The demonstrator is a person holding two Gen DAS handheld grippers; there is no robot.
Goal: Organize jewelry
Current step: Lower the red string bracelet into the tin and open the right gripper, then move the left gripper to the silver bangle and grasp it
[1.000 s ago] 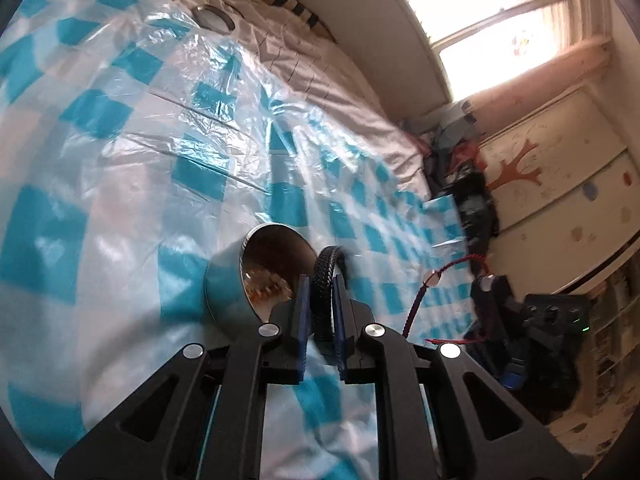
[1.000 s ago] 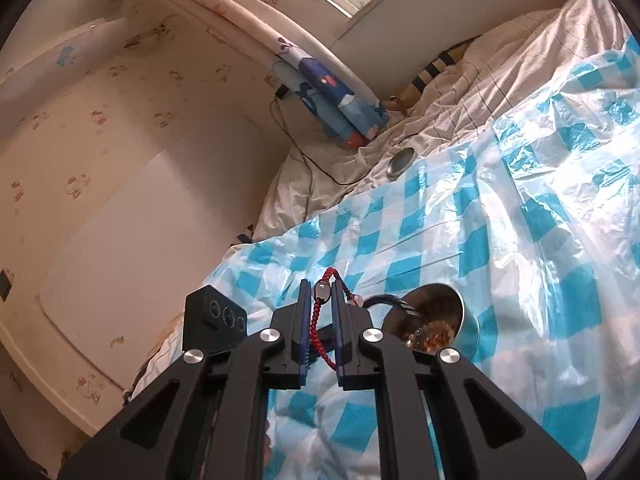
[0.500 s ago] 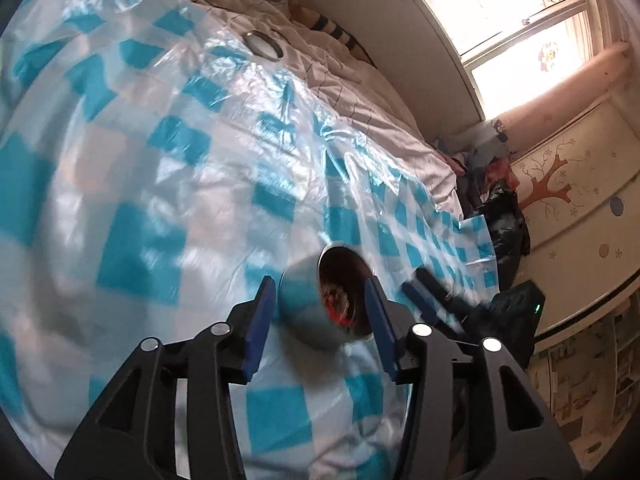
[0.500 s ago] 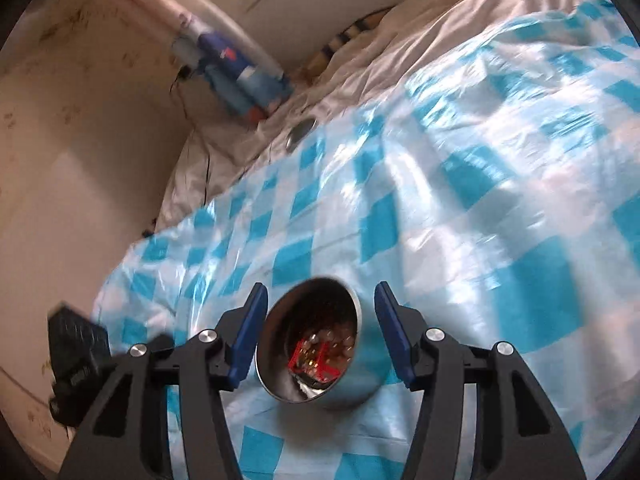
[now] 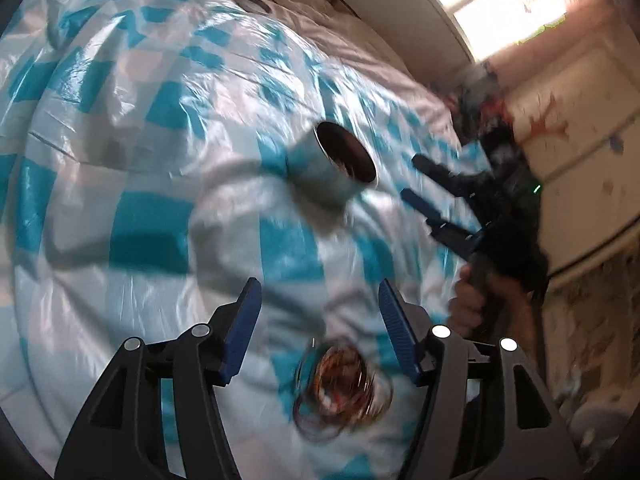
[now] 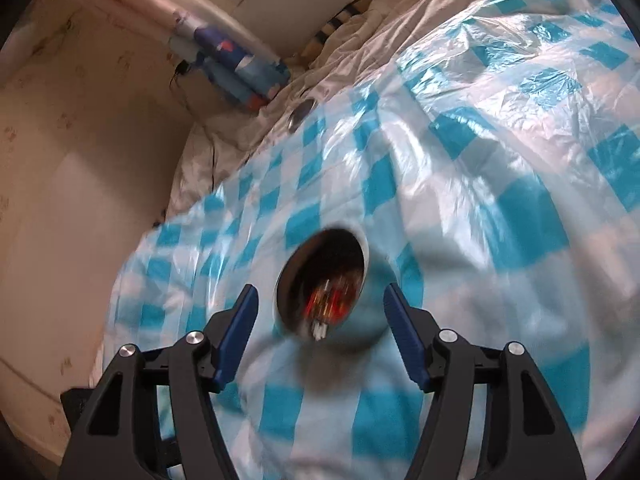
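Left wrist view: bed under blue-checked plastic sheet; metal tin upright mid-sheet. Left gripper jaws opening, empty, above blurred bangle pile. Right gripper jaws opening, empty, tin with red jewelry just beyond.

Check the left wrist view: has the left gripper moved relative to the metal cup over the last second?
Yes. The left gripper has backed off: the metal cup now sits farther up the checkered sheet, and its opening fingers frame a bangle pile instead.
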